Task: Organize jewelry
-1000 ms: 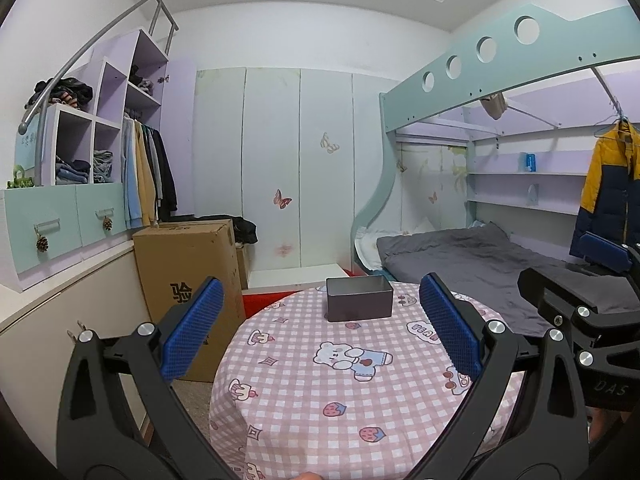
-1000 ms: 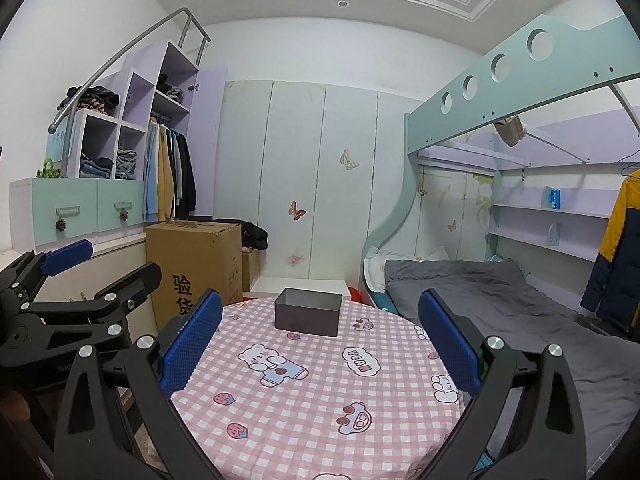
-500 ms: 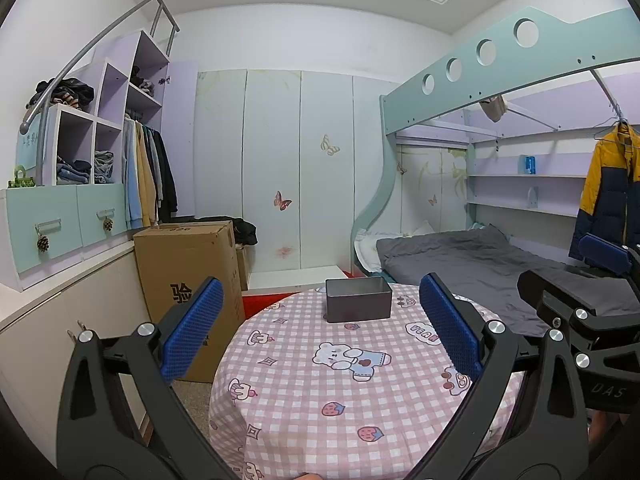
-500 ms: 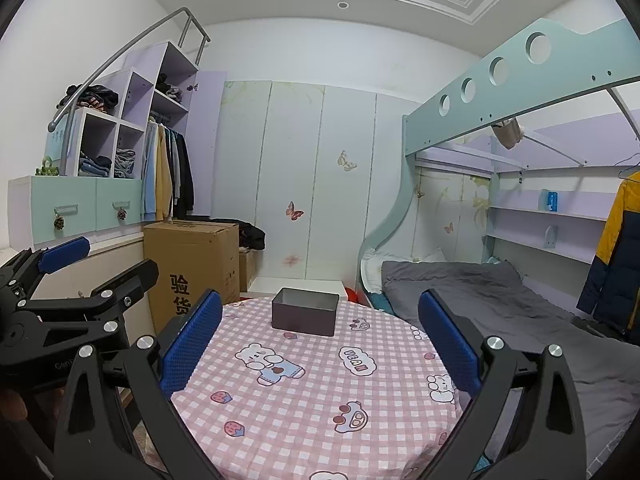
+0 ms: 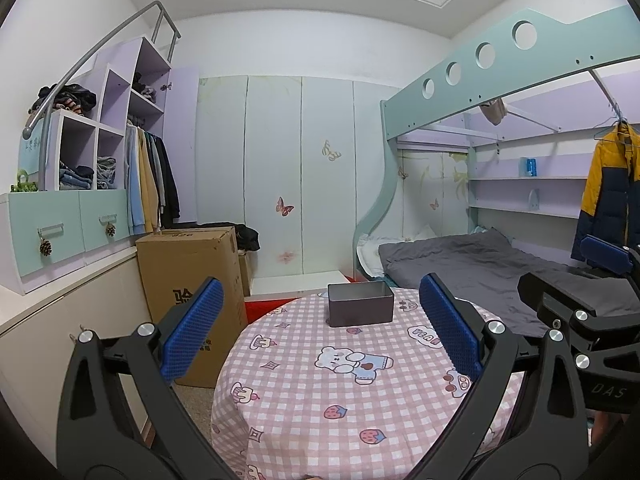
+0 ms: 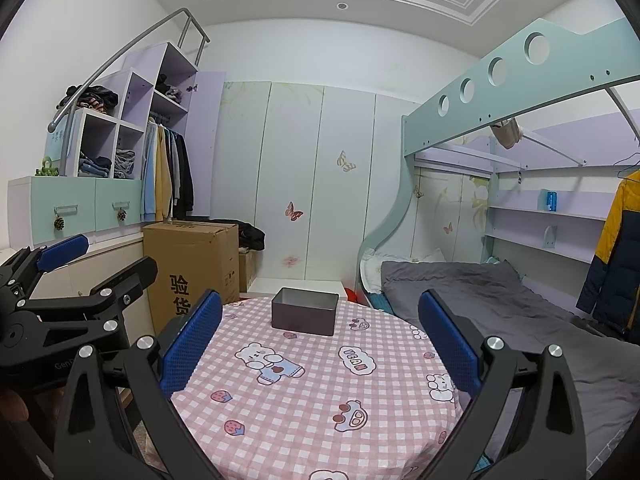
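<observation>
Open-topped grey box (image 5: 360,310) upright at far side of round table (image 5: 304,408), long axis running left-right. Left gripper (image 5: 320,334) and right gripper (image 6: 320,338) held above near edge, jaws spread wide, gripping nothing.

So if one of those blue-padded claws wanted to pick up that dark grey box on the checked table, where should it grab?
Probably by one wall of the dark grey rectangular open-topped box, coming from above. It stands upright with no lid, so one finger can slip inside and one outside a long wall's rim. Either open gripper, left or right, looks wide enough to span it instead.
</observation>
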Demonstrator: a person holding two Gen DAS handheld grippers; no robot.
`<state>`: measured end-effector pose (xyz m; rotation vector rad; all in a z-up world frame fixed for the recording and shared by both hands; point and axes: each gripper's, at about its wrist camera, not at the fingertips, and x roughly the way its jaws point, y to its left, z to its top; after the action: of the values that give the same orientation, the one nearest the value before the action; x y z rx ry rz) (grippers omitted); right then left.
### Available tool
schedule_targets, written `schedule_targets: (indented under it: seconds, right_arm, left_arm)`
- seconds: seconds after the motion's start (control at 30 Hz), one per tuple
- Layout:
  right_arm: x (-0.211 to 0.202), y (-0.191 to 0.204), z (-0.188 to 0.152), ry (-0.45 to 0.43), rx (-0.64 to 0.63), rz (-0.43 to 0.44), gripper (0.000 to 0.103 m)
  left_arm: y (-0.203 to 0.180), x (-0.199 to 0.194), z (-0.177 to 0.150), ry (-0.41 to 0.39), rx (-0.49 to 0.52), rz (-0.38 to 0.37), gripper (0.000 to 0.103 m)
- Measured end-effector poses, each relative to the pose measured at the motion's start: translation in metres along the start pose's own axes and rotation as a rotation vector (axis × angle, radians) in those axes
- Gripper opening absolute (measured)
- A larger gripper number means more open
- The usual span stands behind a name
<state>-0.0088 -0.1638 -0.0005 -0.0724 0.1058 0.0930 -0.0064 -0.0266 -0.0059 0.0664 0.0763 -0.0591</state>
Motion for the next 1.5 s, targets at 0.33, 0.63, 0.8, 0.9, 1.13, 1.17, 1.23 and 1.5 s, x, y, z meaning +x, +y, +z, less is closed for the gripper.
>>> schedule_targets:
  seconds: [0.33,0.63,0.8,0.9,1.13,1.17,1.23,1.5]
  right_arm:
    - [-0.0004,0.0006,0.0001,0.007,0.001,-0.002,0.095]
    - [0.0007,-0.0003,0.0005,0.009,0.002,-0.001,0.095]
    - [0.0005,-0.0002,0.0010,0.010,0.001,-0.003,0.095]
    - [0.0010,-0.0004,0.0008,0.010,-0.001,-0.005,0.095]
    - [0.0013,-0.0009,0.0010,0.011,0.000,-0.006,0.095]
    - [0.0012,-0.0010,0.0012,0.012,-0.001,-0.006,0.095]
    - [0.0007,-0.0007,0.0016,0.012,-0.001,-0.006,0.095]
    - [0.0007,-0.0028,0.0003,0.014,-0.001,-0.007,0.095]
  left_arm:
    - [-0.0005,0.0002,-0.0005,0.004,0.002,0.000,0.096]
    - [0.0011,0.0013,-0.0013,0.005,0.002,0.000,0.096]
    - [0.0011,0.0013,-0.0012,0.004,0.002,0.000,0.096]
    - [0.0015,0.0014,-0.0012,0.006,0.000,-0.003,0.096]
    - [0.0021,0.0015,-0.0018,0.007,0.001,-0.001,0.096]
    - [0.0019,0.0014,-0.0017,0.006,0.002,-0.001,0.096]
    - [0.0022,0.0013,-0.0016,0.006,0.002,-0.001,0.096]
    - [0.0027,0.0023,-0.0014,0.006,0.003,0.002,0.096]
